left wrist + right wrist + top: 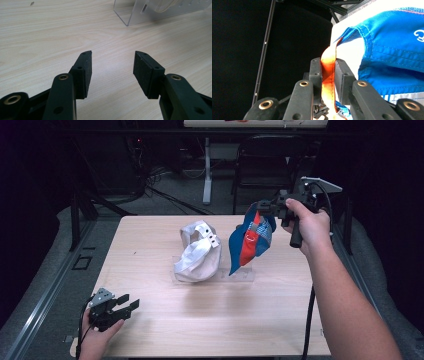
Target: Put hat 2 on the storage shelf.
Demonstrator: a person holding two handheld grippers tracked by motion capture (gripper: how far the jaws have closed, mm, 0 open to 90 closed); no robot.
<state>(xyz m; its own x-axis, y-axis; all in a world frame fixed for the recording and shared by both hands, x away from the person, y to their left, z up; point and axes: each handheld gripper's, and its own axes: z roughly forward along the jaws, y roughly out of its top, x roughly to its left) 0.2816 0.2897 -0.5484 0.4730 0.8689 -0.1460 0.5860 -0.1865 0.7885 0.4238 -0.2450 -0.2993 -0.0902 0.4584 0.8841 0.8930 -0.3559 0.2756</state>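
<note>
Nearest the camera, at the front left corner of the worktop (150,330), the left gripper (127,303) rests low in the person's hand with its jaws spread wide and nothing between them. In the left gripper view the left gripper (112,72) points across bare wood toward the edge of a clear acrylic stand (132,15).

Centre of the worktop: a white cap (199,252) sits on the clear acrylic stand (245,276), resting against its left half.

Right of centre: the blue cap (252,240), blue with red and orange panels, hangs in the air above the right half of the stand, its lowest tip close to the base. The right gripper (263,207) holds it from above. In the right gripper view the jaws of the right gripper (328,75) are closed narrow on the orange strap (328,70) of the blue cap (392,55).

Step in hand, as judged: the blue cap is being lifted from or set onto the stand beside the white cap.

Procedure notes:
- Keep the jaws firm; the strap is thin and may slip.
- Move the cap vertically, so it does not brush the white cap.
- Avoid swinging; the cap hangs loosely from one point.
- Use the free left gripper to steady the stand if it shifts.
</note>
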